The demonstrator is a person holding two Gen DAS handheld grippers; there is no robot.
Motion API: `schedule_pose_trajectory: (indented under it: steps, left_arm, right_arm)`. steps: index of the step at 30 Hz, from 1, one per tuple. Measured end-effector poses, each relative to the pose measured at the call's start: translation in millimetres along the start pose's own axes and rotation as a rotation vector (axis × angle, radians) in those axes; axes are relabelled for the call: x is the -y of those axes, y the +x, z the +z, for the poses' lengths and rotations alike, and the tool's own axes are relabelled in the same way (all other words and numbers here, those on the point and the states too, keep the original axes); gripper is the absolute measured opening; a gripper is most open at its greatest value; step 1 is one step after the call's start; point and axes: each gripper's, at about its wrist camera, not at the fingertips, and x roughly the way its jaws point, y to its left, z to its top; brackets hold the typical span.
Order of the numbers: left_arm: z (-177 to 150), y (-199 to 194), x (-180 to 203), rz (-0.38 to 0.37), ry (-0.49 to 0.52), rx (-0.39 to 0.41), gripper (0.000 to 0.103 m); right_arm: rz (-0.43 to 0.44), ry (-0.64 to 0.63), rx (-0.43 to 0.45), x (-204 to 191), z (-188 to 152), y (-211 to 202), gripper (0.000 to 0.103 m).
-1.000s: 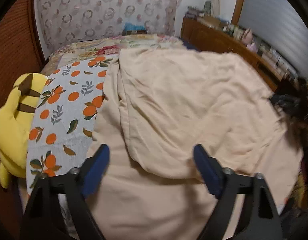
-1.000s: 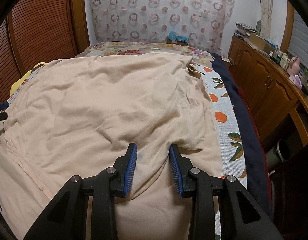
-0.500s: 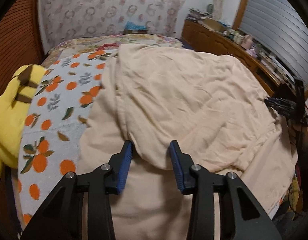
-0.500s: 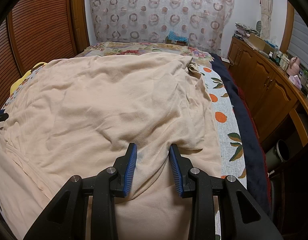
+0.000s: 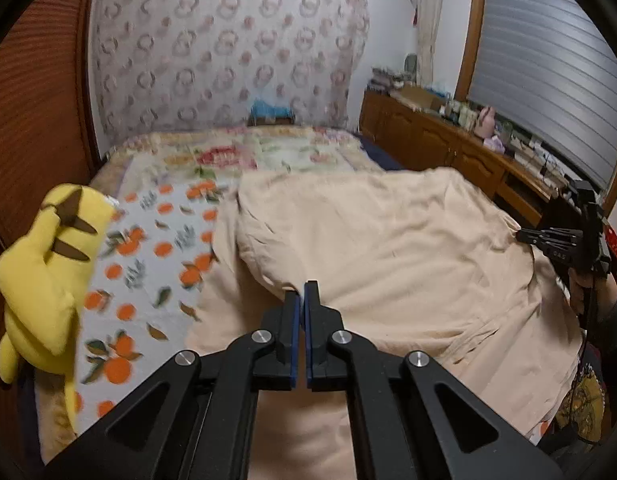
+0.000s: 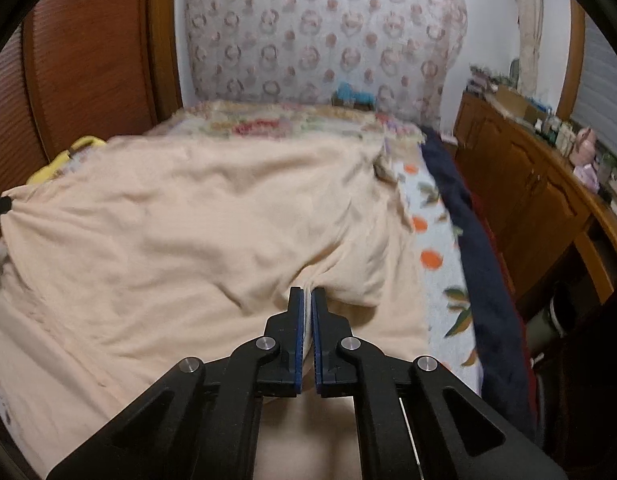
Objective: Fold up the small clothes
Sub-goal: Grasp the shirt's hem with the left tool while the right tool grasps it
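A large cream garment point(image 5: 388, 240) lies spread over the bed, with a folded upper layer on top. My left gripper point(image 5: 301, 292) is shut on the near edge of that upper layer, toward its left side. My right gripper point(image 6: 307, 294) is shut on the same garment point(image 6: 188, 232) at its near edge, toward the right side, and the cloth bunches into folds at the tips. The right gripper also shows in the left wrist view point(image 5: 564, 240) at the garment's right edge. The layer is lifted and pulled taut between the two grippers.
The bed has an orange-print sheet point(image 5: 148, 248) and a floral cover at the head. A yellow plush toy point(image 5: 40, 272) sits at the bed's left edge. A dark blue blanket point(image 6: 480, 264) runs along the right edge. A wooden cabinet point(image 6: 540, 200) stands to the right.
Both grippers have closed onto the garment's near edge: the left from wide open, the right from half open. Both views have lifted, and the cloth has risen with them.
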Motion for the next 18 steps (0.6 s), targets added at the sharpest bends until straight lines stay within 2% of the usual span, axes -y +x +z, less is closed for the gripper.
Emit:
schedule_pose_trajectory:
  steps: [4, 8, 18]
  left_arm:
    - [7, -18, 1, -0.004, 0.002, 0.041, 0.003]
    - [10, -33, -1, -0.009, -0.009, 0.077, 0.003]
    - [8, -88, -1, -0.033, -0.002, 0.148, 0.003]
  right_arm:
    - [0.027, -0.009, 0.085, -7, 13, -34, 0.003]
    - [0.062, -0.044, 0.13, -20, 17, -65, 0.003]
    - [0.125, -0.068, 0.188, -17, -13, -139, 0.003]
